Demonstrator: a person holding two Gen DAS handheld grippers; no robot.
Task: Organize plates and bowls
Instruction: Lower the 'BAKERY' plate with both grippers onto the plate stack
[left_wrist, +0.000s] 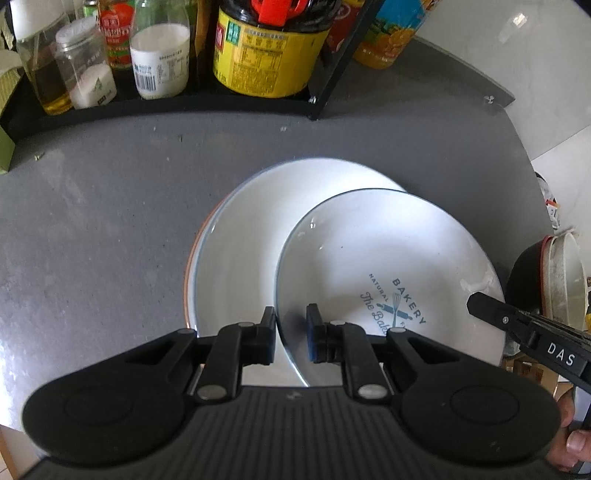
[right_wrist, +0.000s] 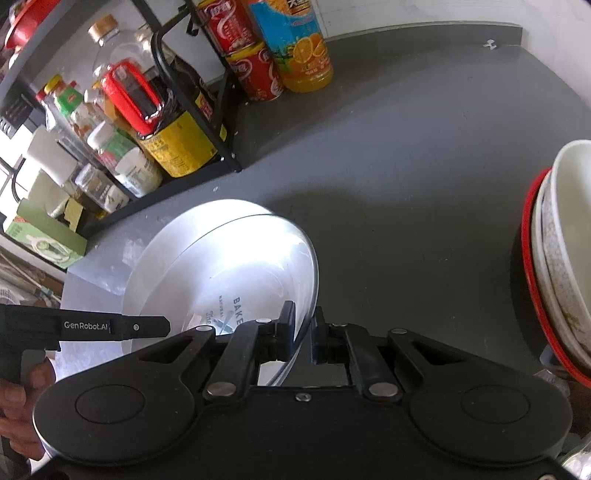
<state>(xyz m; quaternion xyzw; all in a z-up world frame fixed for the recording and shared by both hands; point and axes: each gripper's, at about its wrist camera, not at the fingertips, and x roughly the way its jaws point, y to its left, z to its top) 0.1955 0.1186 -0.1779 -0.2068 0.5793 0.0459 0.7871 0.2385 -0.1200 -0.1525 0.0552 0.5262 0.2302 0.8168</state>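
Observation:
A white plate with a blue "Bakery" print (left_wrist: 388, 266) is held over a stack of white plates (left_wrist: 243, 236) on the grey counter. My left gripper (left_wrist: 291, 332) is shut on the printed plate's near left rim. My right gripper (right_wrist: 303, 332) is shut on the same plate's right rim (right_wrist: 308, 266); its finger (left_wrist: 491, 308) shows in the left wrist view. The left gripper's finger (right_wrist: 147, 325) shows in the right wrist view. The stack (right_wrist: 155, 254) lies under the printed plate, its lowest plate orange-rimmed.
A black rack (left_wrist: 166, 105) with bottles and jars stands at the back; it also shows in the right wrist view (right_wrist: 221, 122). Stacked bowls on a red-rimmed dish (right_wrist: 554, 258) stand at right. Cans and a juice bottle (right_wrist: 295, 48) stand behind.

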